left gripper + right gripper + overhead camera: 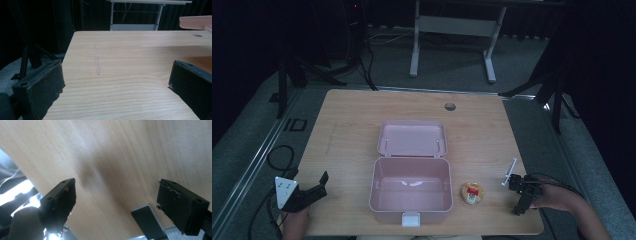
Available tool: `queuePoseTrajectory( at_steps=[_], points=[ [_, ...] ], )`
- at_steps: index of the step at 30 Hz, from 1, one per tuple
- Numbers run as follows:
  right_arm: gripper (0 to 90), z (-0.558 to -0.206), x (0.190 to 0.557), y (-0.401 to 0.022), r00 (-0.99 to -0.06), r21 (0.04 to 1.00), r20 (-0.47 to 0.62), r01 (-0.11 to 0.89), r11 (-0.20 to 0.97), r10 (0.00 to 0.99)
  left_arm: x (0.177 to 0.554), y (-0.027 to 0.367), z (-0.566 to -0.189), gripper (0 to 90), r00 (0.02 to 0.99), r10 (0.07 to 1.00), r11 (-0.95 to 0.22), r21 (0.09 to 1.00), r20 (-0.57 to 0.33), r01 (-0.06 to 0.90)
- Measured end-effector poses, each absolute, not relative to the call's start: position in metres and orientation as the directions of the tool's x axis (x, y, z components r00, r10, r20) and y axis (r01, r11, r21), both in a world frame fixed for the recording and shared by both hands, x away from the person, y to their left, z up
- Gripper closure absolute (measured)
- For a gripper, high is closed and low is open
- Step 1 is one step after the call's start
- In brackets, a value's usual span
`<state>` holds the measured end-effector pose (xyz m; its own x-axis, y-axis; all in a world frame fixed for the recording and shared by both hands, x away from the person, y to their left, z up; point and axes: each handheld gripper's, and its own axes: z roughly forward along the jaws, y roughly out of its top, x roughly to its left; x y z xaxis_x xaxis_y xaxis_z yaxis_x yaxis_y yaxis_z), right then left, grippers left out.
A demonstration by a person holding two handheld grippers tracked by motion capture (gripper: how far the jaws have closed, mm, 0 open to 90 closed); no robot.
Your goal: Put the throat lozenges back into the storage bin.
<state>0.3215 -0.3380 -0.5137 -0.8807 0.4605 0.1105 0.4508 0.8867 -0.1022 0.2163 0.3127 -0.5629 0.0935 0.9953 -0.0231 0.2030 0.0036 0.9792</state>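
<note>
At the wooden table's (347,125) near-left corner, the left gripper (314,187) rests with its jaws spread wide and nothing between them. At centre sits an open pink plastic box (411,189), its lid (412,138) laid back flat. Just right of the box lies a small round packaged snack (473,193). Near the right edge, the right gripper (116,195) points down at bare tabletop, jaws wide apart and empty, well clear of the snack.

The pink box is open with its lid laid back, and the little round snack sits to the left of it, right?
Not quite: the high view shows the round snack to the right of the pink box, near the right tongs. The lid is indeed laid back.
</note>
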Motion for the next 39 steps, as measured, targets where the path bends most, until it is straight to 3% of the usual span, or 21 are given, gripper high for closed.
queuePoseTrajectory(
  at_steps=[8,16,39],
  points=[
    [13.8,-0.511,0.32,-0.316,-0.914,-0.088,0.094,0.387,0.918,0.395,0.216,0.313,-0.563,0.3,0.095,0.995,0.001,0.979,-0.02,0.204],
    [18.9,-0.513,0.324,-0.289,-0.945,-0.076,0.08,0.312,0.947,0.317,0.216,0.313,-0.563,0.3,0.096,0.995,0.003,0.979,-0.022,0.204],
    [16.6,-0.515,0.334,-0.207,-0.987,-0.078,0.058,0.144,0.987,0.148,0.216,0.313,-0.563,0.3,0.095,0.995,0.002,0.979,-0.022,0.202]
  ],
)
